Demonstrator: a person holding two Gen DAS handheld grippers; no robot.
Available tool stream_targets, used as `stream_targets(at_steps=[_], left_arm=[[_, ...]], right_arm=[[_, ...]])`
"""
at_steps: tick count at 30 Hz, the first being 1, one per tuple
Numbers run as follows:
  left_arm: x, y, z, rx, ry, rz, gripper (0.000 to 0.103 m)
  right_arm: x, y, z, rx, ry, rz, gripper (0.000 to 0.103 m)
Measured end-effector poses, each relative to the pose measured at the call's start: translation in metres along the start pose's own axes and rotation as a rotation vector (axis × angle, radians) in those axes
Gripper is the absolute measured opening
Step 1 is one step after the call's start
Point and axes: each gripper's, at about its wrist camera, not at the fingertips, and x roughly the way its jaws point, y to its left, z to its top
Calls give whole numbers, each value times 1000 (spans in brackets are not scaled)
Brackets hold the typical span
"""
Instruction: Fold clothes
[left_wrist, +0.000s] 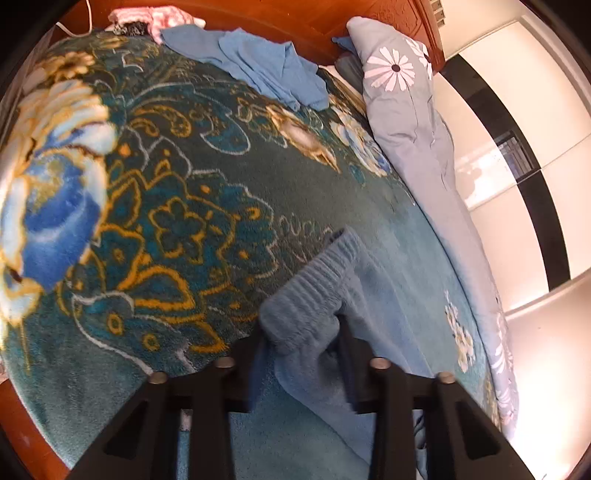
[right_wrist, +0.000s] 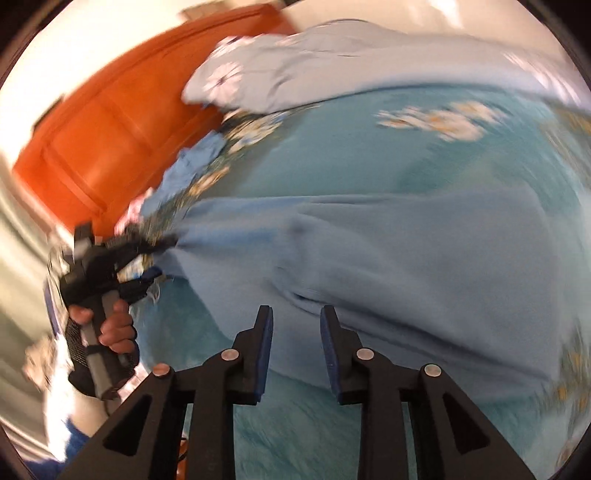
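A light blue fleece garment with a ribbed waistband lies on the teal floral blanket. My left gripper is shut on the garment's waistband corner, the cloth bunched between its fingers. In the right wrist view the same garment lies spread across the blanket, pulled taut toward the left gripper, which a hand holds at the left. My right gripper is open and empty, its tips just above the garment's near edge. The right wrist view is motion-blurred.
A crumpled blue cloth and pink striped clothes lie at the bed's far end by the orange wooden headboard. A grey daisy-print duvet runs along the bed's right side. White wardrobe doors stand beyond it.
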Motion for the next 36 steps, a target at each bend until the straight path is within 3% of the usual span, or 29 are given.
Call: stream_targets(at_steps=[4, 7, 13, 16, 21, 25, 29, 32, 34, 36], left_arm=[[-20, -25, -4, 67, -73, 0, 21], [-45, -77, -18, 235, -148, -12, 21], [-81, -188, -75, 524, -173, -171, 21], [-73, -231, -120, 644, -128, -213, 21], [-36, -268, -192, 801, -7, -199, 21], [6, -274, -232, 891, 104, -122, 21], [31, -262, -251, 902, 216, -76, 23], [27, -257, -258, 899, 253, -107, 40], [13, -254, -258, 888, 277, -177, 60], [-1, -250, -256, 877, 281, -237, 61]], right_arm=[[-38, -40, -16, 121, -81, -21, 27], [-64, -69, -25, 206, -147, -27, 27], [-101, -118, -41, 353, -233, -11, 27], [-110, -135, -49, 396, -251, 0, 27], [-118, -156, -65, 452, -263, 9, 27], [-120, -169, -77, 497, -270, 13, 27], [-121, -176, -83, 525, -278, 30, 27], [-121, -174, -80, 514, -277, 18, 27], [-120, -171, -78, 507, -276, 13, 27], [-121, -167, -76, 502, -284, 12, 27]])
